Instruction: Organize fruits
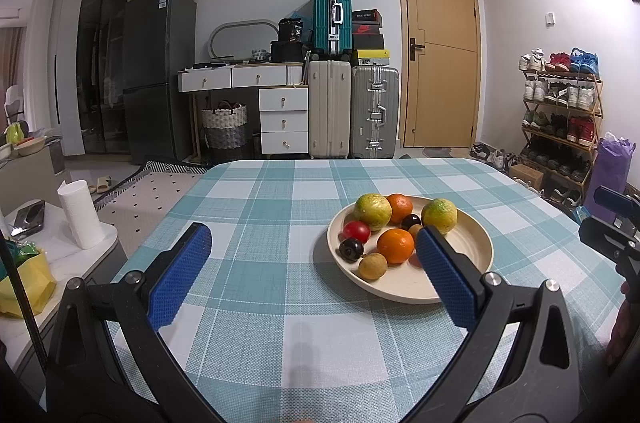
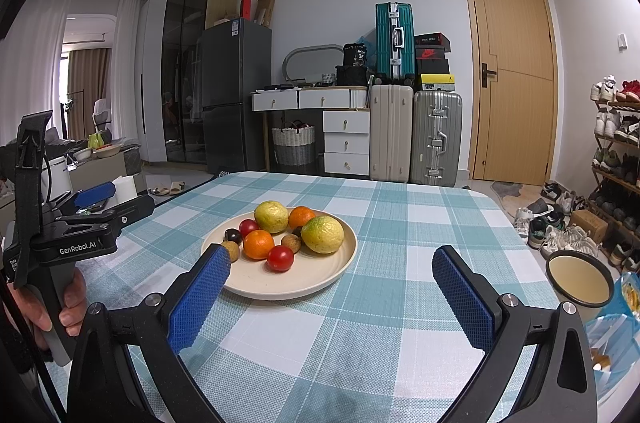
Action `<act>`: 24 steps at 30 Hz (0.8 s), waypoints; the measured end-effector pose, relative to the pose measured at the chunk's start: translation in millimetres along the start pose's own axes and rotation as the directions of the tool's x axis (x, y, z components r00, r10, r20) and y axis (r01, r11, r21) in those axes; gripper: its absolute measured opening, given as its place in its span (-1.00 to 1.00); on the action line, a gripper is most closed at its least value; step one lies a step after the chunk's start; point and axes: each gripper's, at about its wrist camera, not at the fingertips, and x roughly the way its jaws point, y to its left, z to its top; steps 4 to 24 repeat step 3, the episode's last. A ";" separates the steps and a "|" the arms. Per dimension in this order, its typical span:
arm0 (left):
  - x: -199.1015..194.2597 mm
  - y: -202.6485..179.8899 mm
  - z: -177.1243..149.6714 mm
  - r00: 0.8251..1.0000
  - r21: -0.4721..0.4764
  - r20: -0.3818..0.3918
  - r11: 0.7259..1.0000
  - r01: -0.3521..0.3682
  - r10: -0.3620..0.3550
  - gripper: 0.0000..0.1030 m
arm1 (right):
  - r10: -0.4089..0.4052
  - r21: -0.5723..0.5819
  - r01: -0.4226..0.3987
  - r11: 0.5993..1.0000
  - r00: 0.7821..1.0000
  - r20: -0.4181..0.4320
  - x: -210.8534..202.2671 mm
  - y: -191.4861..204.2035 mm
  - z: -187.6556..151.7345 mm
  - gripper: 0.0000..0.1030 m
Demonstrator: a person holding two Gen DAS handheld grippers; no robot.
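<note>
A cream plate (image 1: 472,247) (image 2: 344,255) sits on the checked tablecloth and holds several fruits: two yellow-green citrus (image 1: 373,211) (image 2: 322,234), two oranges (image 1: 395,245) (image 2: 258,244), red tomatoes (image 1: 357,231) (image 2: 280,258), dark plums (image 1: 351,248) and brown longans (image 1: 372,266). My left gripper (image 1: 316,243) is open and empty, its right finger over the plate's near side. My right gripper (image 2: 332,265) is open and empty, its left finger at the plate's near left rim. The left gripper's body (image 2: 76,227) shows in the right wrist view.
The table (image 1: 256,207) carries a teal-and-white cloth. An empty dark-rimmed bowl (image 2: 580,277) and a snack bag (image 2: 628,295) lie at the table's right edge. A side table with a paper roll (image 1: 79,214) stands at the left. Suitcases, drawers and a shoe rack line the far wall.
</note>
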 end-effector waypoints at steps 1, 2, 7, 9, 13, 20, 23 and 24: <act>0.7 -0.3 -0.3 1.000 0.000 0.000 1.000 0.000 0.000 0.98 | 0.000 0.000 0.000 1.000 1.000 0.000 0.1 -0.1 0.0 1.00; 0.0 -0.1 0.0 1.000 0.000 0.000 1.000 0.000 0.000 0.98 | 0.000 0.000 0.000 1.000 1.000 0.000 0.1 -0.1 0.0 1.00; 0.0 0.1 0.0 1.000 0.000 -0.001 1.000 -0.002 0.002 0.98 | 0.000 0.000 0.000 1.000 1.000 0.000 0.1 -0.1 0.0 1.00; 0.0 0.1 0.0 1.000 0.000 -0.001 1.000 -0.002 0.002 0.98 | 0.000 0.000 0.000 1.000 1.000 0.000 0.1 -0.1 0.0 1.00; 0.0 0.1 0.0 1.000 0.000 -0.001 1.000 -0.002 0.002 0.98 | 0.000 0.000 0.000 1.000 1.000 0.000 0.1 -0.1 0.0 1.00; 0.0 0.1 0.0 1.000 0.000 -0.001 1.000 -0.002 0.002 0.98 | 0.000 0.000 0.000 1.000 1.000 0.000 0.1 -0.1 0.0 1.00; 0.0 0.1 0.0 1.000 0.000 -0.001 1.000 -0.002 0.002 0.98 | 0.000 0.000 0.000 1.000 1.000 0.000 0.1 -0.1 0.0 1.00; 0.0 0.1 0.0 1.000 0.000 -0.001 1.000 -0.002 0.002 0.98 | 0.000 0.000 0.000 1.000 1.000 0.000 0.1 -0.1 0.0 1.00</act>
